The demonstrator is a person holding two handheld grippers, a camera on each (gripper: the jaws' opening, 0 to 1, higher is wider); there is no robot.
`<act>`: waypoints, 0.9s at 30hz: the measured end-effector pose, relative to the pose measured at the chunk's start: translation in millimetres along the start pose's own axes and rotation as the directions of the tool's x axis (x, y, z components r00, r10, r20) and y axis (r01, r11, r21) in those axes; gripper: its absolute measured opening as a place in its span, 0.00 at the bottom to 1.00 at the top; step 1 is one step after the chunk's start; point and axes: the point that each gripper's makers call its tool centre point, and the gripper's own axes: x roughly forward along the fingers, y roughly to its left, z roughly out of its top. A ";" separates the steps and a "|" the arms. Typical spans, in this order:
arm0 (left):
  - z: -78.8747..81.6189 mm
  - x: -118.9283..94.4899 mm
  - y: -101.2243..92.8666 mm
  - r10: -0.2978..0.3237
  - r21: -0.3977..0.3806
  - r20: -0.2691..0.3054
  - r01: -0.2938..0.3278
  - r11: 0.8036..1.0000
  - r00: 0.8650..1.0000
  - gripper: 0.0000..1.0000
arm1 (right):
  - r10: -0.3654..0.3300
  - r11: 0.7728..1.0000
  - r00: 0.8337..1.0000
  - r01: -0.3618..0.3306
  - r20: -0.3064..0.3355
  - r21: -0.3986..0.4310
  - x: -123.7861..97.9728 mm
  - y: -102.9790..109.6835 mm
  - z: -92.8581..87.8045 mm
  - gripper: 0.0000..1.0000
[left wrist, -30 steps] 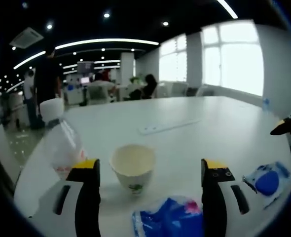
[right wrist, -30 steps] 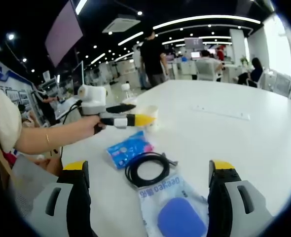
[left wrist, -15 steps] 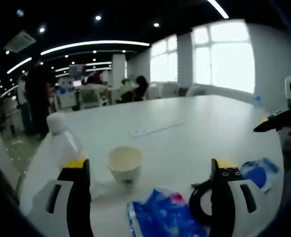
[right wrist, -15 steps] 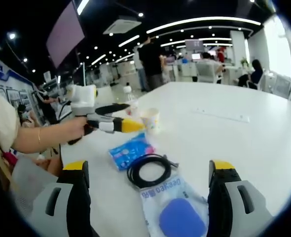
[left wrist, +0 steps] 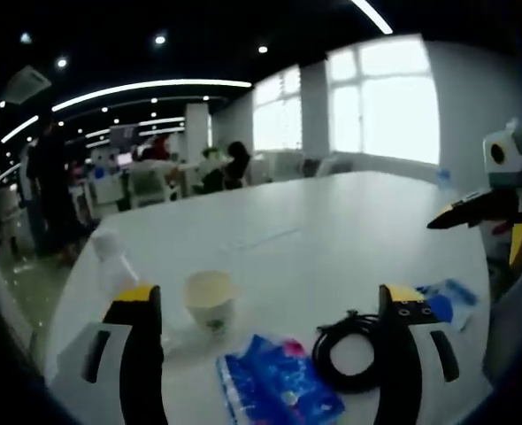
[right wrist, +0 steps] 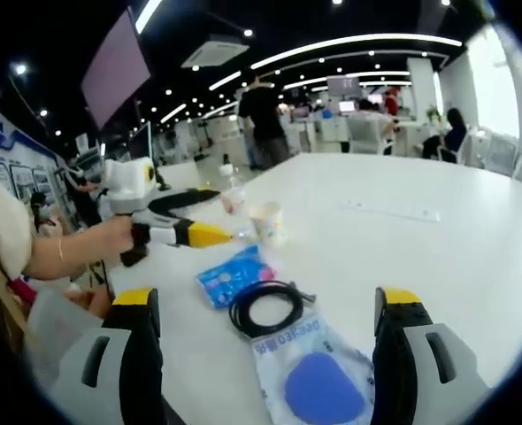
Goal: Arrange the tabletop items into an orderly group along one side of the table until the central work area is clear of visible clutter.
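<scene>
Both claws are standing open with nothing between their jaws. In the left gripper view the left gripper (left wrist: pixel 265 354) is hovering over the near edge of the white table (left wrist: pixel 332 221), its two yellow-tipped jaws spread wide apart. Between them, along that edge, a paper cup (left wrist: pixel 210 299) is standing upright, a blue packet (left wrist: pixel 277 394) is lying flat just in front of it, and a coiled black cable (left wrist: pixel 354 361) is lying beside the packet. A clear bottle (left wrist: pixel 112 257) with a white cap is standing near the cup, toward the table's corner, and a clear pouch with a blue pad (left wrist: pixel 445 299) is lying past the cable. In the right gripper view the right gripper (right wrist: pixel 268 354) is hanging above that pouch (right wrist: pixel 314 376), which is touching the cable coil (right wrist: pixel 265 305); the blue packet (right wrist: pixel 234 273) is lying just beyond, then the cup (right wrist: pixel 267 221) and the bottle (right wrist: pixel 234 197). A long white strip (right wrist: pixel 394 211) is lying well apart, out toward the middle of the table. The left gripper is also showing here, held in a hand (right wrist: pixel 111 241), its jaws apart beside the cup.
</scene>
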 end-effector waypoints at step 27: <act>-34.5 -25.1 -72.0 -0.207 0.100 -0.141 0.222 0.970 0.968 0.92 | -0.122 0.989 0.987 0.130 -0.109 0.074 -49.9 -22.0 -50.1 0.99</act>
